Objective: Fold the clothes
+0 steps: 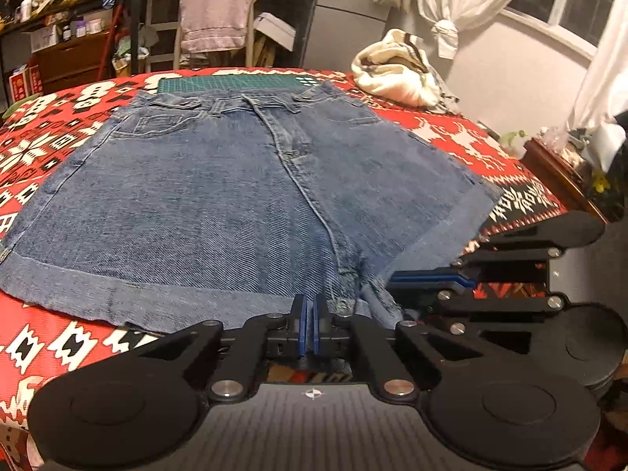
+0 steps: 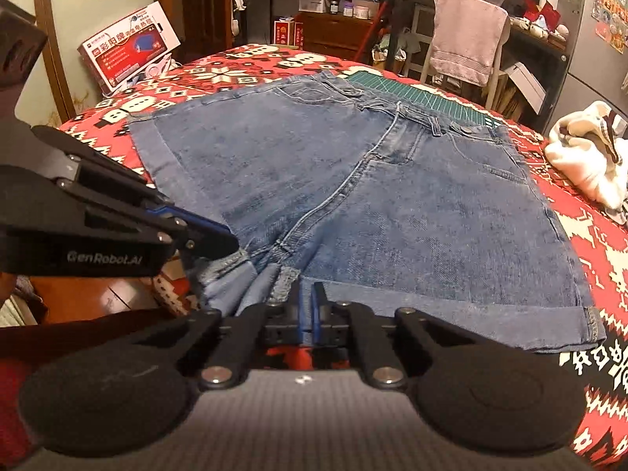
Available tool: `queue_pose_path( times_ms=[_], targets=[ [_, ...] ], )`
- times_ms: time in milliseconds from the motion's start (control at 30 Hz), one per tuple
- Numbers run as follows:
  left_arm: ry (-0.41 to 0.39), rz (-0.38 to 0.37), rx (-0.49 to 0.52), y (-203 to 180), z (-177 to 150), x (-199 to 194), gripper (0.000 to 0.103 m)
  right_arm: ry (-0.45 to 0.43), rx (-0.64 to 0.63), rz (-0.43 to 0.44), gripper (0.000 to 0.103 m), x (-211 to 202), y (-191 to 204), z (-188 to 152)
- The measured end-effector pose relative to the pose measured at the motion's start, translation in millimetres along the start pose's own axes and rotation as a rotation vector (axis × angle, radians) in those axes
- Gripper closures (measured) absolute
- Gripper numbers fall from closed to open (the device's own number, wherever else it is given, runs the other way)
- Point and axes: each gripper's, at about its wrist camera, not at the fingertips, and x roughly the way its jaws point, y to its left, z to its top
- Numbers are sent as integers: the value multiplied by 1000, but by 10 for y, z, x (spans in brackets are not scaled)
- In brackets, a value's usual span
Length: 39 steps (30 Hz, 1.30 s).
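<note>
"GenRobot.AI" is showing in grey letters on the left gripper (image 2: pixel 231 241) body, near left in the right wrist view. Red-and-white box (image 2: pixel 129 45) at far left is carrying large Chinese characters, too blurred to read. Red carton (image 1: pixel 24 82) at far left in the left wrist view is showing a label, illegible. Nothing else is reading clearly.
</note>
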Motion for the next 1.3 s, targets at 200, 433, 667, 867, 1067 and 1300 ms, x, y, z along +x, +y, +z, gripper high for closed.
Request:
queue_pose_path(
  times_ms=[200, 433, 667, 867, 1067, 1300],
  targets=[
    [9, -3, 17, -45, -42, 15, 103, 10, -26, -6, 100, -21, 68, -20],
    [12, -4, 6, 1, -63, -63, 102, -18, 54, 5, 97, -110, -41, -24],
    [0, -8, -75, 197, -3, -187, 101, -50, 86, 7, 96, -167, -99, 0],
    [-68, 78, -186, 578, 30, -380, 96, -65, 144, 16, 91, -167, -213, 2],
    [-149, 271, -288, 1157, 30, -580, 96, -59, 200, 20, 85, -104, -355, -12],
    [-177, 442, -328, 1785, 57, -616, 82, -42, 222, 22, 85, -16, -402, 1]
  ],
)
